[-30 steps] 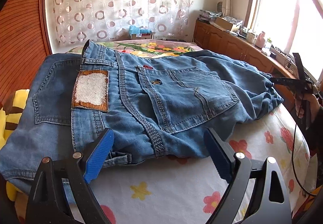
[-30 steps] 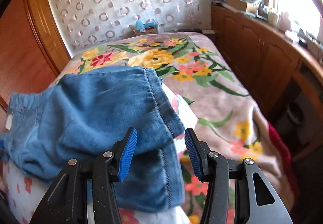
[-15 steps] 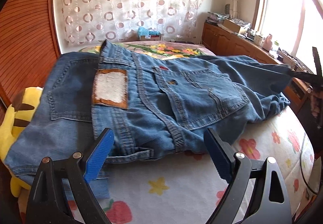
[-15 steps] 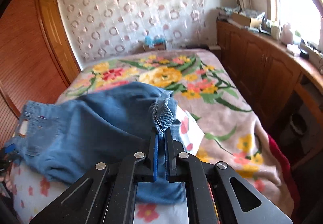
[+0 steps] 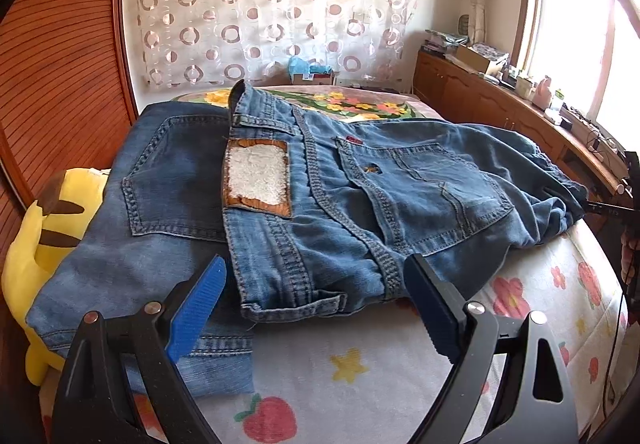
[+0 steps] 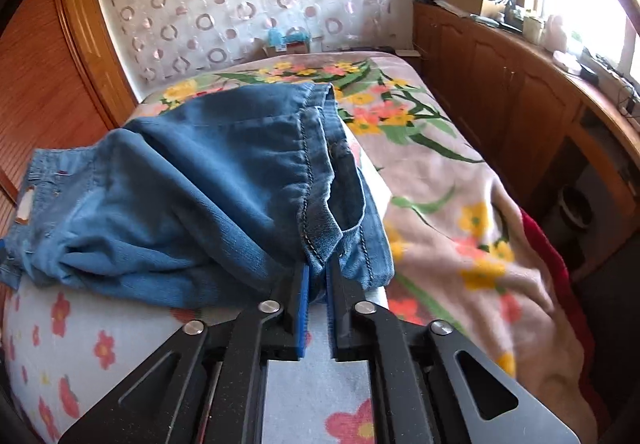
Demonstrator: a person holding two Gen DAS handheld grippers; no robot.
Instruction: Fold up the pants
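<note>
Blue denim pants [image 5: 360, 204] lie across the bed, waistband with a worn leather patch [image 5: 256, 176] toward the left, on top of another pair of jeans [image 5: 168, 188]. My left gripper [image 5: 316, 284] is open and empty, just in front of the waistband edge. My right gripper [image 6: 316, 272] is shut on the hem end of the pants [image 6: 224, 196] and holds the bunched fabric a little above the sheet. The right gripper also shows at the far right in the left wrist view [image 5: 624, 204].
A yellow plush toy [image 5: 36, 244] lies under the jeans at the left. The flowered sheet [image 5: 360, 372] and floral blanket [image 6: 460, 212] cover the bed. Wooden cabinets [image 6: 520, 92] run along the right side; a wooden wall [image 5: 60, 84] stands left.
My right gripper shut on the pants hem and pulled it up and back, bunching the legs. My left gripper drew back slightly and stayed open.
</note>
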